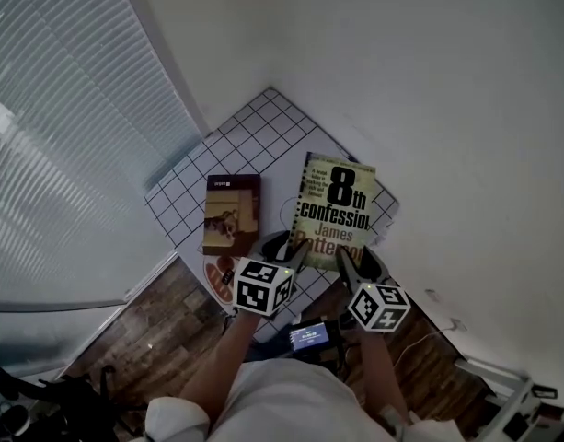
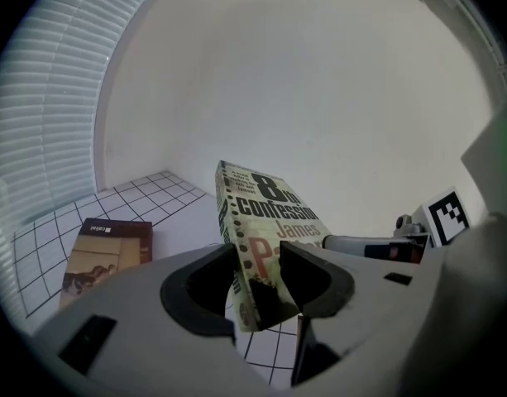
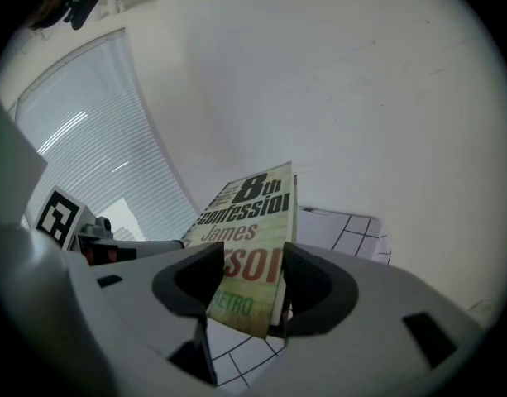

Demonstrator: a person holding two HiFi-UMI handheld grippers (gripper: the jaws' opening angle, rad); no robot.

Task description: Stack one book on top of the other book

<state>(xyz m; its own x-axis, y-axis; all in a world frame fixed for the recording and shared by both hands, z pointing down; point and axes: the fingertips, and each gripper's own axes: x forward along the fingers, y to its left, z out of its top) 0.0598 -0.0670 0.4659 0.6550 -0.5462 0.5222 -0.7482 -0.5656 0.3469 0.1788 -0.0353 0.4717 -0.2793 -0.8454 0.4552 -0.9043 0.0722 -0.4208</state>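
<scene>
Two books: one yellow-green "8th confession" paperback (image 1: 335, 212) is being held with its near edge above the gridded table (image 1: 254, 136); one brown book (image 1: 232, 214) is lying flat beside it. Two grippers: left gripper (image 2: 260, 263) and right gripper (image 3: 246, 275), fingers clamping the paperback's near corners.

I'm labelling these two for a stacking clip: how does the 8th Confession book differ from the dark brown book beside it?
The 8th Confession book is clamped at its near edge by the left gripper and right gripper; the brown book lies untouched. The 8th Confession book looks larger and pale green; the brown book is smaller and dark. Both are cover-up over the gridded mat.
</scene>
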